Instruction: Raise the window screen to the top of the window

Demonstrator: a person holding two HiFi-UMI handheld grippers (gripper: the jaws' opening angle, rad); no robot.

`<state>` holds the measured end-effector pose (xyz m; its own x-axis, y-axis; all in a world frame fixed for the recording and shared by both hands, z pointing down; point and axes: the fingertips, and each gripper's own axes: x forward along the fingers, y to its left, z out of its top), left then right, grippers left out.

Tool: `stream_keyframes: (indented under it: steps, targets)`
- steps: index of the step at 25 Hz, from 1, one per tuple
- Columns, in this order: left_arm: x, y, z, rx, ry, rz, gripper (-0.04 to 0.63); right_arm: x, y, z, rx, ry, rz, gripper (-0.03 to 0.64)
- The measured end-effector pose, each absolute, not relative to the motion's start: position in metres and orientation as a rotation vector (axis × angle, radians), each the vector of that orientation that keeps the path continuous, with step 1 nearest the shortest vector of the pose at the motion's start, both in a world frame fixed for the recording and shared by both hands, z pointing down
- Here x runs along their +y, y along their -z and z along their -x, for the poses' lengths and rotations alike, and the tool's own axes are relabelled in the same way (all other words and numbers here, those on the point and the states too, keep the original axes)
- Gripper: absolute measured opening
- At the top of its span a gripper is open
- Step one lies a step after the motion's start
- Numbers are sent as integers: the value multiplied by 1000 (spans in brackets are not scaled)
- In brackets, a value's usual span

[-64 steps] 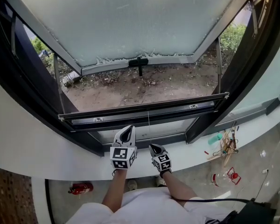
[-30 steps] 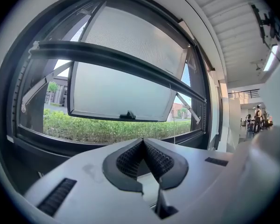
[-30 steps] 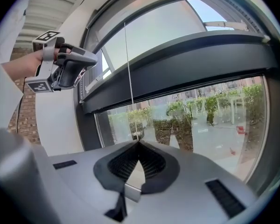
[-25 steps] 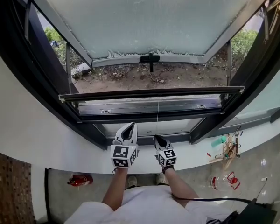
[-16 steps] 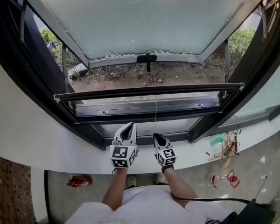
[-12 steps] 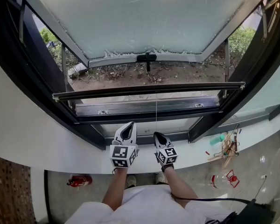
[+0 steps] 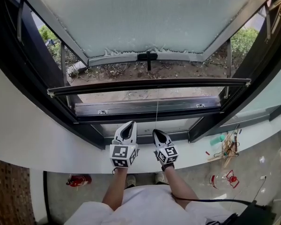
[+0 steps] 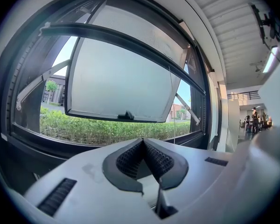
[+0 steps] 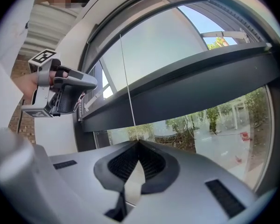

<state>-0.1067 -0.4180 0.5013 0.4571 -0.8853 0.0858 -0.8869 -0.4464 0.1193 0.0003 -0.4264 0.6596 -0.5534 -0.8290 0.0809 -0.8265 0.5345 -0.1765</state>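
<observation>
**At the right jaws: cord pinched, screen bar partway up**

Between the tips of the right gripper [image 9: 138, 142], the jaws are clenched on a thin pull cord [image 9: 127, 78]. From the tips the cord runs straight up and slightly ahead to the dark screen bar [image 7: 150, 86]. That bar lies level across the opening, above and beyond both sets of jaws. It stands clear of the lower frame rail [image 7: 145, 108], which sits nearer the jaws. It is short of the handle [image 7: 147, 56] on the frosted window sash [image 7: 145, 18], which is tilted outward farther off.

Just left of the right jaws, the left gripper [image 8: 143, 141] points level. Its jaws are pressed together with nothing between them, and the cord passes to their right without touching them. Both grippers hover over the white sill [image 7: 37, 144], side by side and near each other.
</observation>
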Motion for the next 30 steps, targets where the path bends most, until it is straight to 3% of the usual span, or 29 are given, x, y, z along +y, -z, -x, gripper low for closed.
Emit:
stream_keyframes:
  steps: [30]
  targets:
    - [-424, -493, 90, -1509, -4, -2601, 2, -416, -618, 9, 2731, 195, 1412, 2]
